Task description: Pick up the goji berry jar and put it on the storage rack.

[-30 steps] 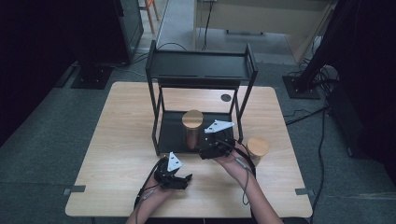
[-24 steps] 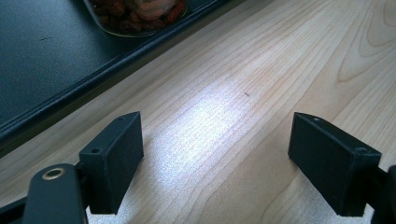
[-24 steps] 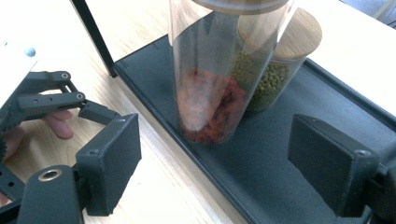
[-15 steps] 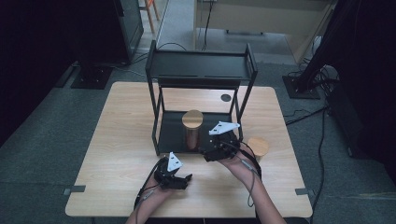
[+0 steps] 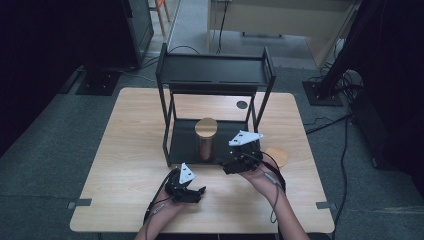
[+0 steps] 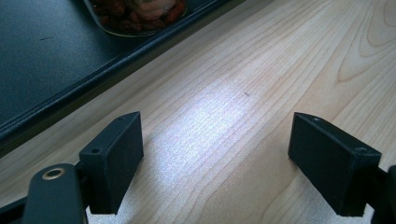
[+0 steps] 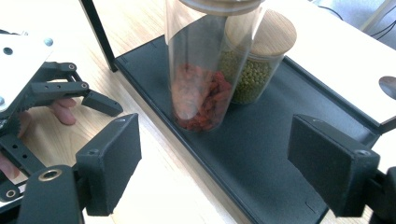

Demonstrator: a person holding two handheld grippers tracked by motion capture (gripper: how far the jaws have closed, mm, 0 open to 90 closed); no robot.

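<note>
A tall clear jar [image 5: 205, 140] of red dried berries with a wooden lid stands at the front of a black rack's lower shelf [image 5: 182, 145]. In the right gripper view this jar [image 7: 201, 93] leans slightly, with a shorter jar of green beans [image 7: 254, 65] right behind it. My right gripper [image 5: 230, 162] hovers just to the jar's right at the shelf's front edge; its jaws are open and empty [image 7: 219, 163]. My left gripper [image 5: 197, 192] rests low over the table in front of the rack, open, with bare wood between its pads [image 6: 224, 158].
The two-tier black rack [image 5: 215, 75] takes up the middle of the wooden table [image 5: 125, 150]. A round wooden-topped thing [image 5: 276, 156] sits on the table right of the rack, behind my right hand. A small dark hole [image 5: 242, 104] lies in the tabletop behind the rack.
My right gripper has drifted slightly to the right beside the jar. The left gripper and the jars have stayed where they were.
</note>
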